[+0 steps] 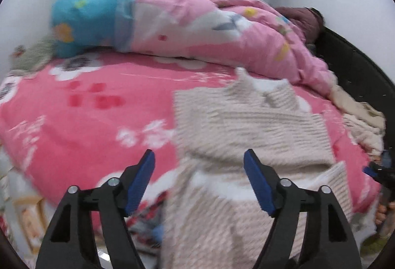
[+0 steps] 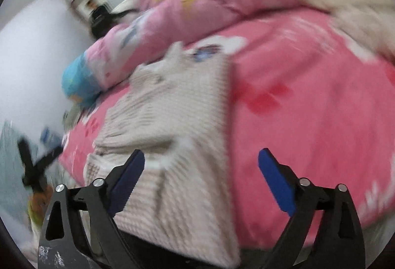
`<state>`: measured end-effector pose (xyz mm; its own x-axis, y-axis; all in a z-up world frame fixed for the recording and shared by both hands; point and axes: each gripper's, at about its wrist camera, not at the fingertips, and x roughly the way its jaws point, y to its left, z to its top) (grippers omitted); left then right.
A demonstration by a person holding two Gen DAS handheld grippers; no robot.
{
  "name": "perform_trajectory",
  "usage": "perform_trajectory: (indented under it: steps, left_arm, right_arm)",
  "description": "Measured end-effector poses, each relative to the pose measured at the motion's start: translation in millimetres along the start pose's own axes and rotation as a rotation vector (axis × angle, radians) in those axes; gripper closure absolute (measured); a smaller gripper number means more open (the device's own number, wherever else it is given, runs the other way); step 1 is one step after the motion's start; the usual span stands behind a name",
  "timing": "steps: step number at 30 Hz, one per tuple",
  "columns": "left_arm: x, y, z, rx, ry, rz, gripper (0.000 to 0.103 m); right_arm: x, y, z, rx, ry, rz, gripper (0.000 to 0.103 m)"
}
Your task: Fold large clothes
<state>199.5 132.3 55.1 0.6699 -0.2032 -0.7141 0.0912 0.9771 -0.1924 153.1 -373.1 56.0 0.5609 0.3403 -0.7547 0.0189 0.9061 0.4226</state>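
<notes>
left tool (image 1: 199,158): blue pads spread wide, nothing between them. right tool (image 2: 201,158): spread just as wide, also empty. neither pad touches cloth, as far as the blur allows.

sweater (image 1: 246,121), beige knit, lies flat on the bed (image 1: 74,106) over a pink flowered sheet. collar at the far end, toward the heaped quilt (image 1: 197,22); hem at the near edge, part of it hanging over the bed's side. long axis runs near-to-far, straight away from both tools.

in the left view the sweater sits ahead and a little right of the tool; its left edge is roughly in line with the left pad. in the right view the sweater (image 2: 167,125) sits ahead and left, its right edge running up between the pads. so the tools bracket the near hem, one at each side, about equally close.

judgement: garment looks partly folded, sides already narrowed; a crease crosses it midway. next grip likely at the near hem corners, lifting toward the collar. frames are motion-blurred, so edge positions are rough.

second sweater pile (image 1: 365,125) at far right, untouched.
</notes>
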Motion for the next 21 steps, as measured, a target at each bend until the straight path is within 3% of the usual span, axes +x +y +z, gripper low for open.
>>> perform_trajectory:
  steps: [5,9,14,17,21]
  left_arm:
    - [53.6,-28.8,46.1,0.104,0.052,-0.019,0.022]
    - [93.0,-37.5,78.5,0.087,0.083,-0.087,0.019]
    - [147.6,-47.4,127.0,0.029,0.107,-0.149,0.018]
    - [186.9,-58.1,151.1,-0.002,0.144,-0.178,0.017]
    - [248.0,-70.3,177.0,-0.065,0.192,-0.156,0.017]
  right_arm:
    - [44.3,37.2,50.7,-0.167,0.068,-0.015,0.011]
    - [75.8,43.4,96.2,-0.218,0.109,-0.02,0.01]
    - [128.5,36.2,156.6,-0.164,0.198,0.027,0.01]
    - [177.0,27.0,194.3,-0.068,0.272,0.062,0.01]
    - [238.1,16.9,232.2,0.057,0.332,0.078,0.01]
